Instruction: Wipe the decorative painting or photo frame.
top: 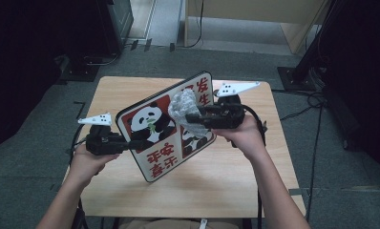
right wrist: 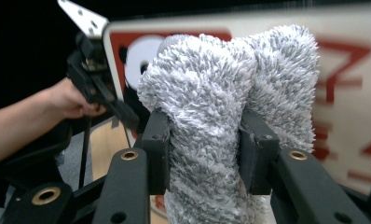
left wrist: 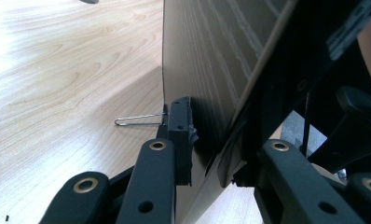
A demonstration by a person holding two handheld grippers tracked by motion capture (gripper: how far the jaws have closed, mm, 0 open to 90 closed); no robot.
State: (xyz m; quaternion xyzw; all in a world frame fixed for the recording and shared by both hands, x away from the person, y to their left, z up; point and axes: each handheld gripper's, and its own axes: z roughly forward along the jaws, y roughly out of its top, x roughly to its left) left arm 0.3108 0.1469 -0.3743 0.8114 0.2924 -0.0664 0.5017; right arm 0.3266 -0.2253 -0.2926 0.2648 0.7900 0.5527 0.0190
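Note:
A white-rimmed board (top: 154, 138) with panda pictures and red characters is tilted up above the wooden table (top: 226, 181). My left gripper (top: 139, 142) is shut on its left edge. In the left gripper view the gripper (left wrist: 216, 154) clamps that edge, with the board's plain back (left wrist: 207, 60) rising ahead. My right gripper (top: 190, 117) is shut on a fluffy grey cloth (top: 183, 106) held against the board's printed face. In the right gripper view the cloth (right wrist: 221, 93) bulges between the jaws of the gripper (right wrist: 204, 149). Behind it stands the board (right wrist: 351, 70), with the other hand and its gripper (right wrist: 95, 79) at the left.
A thin bent wire (left wrist: 136, 121) lies on the tabletop beside the board's lower edge. Grey floor surrounds the table. Dark equipment stands at both sides, with a black stand base (top: 293, 76) and cables at the right. Pale wooden furniture (top: 255, 14) is at the back.

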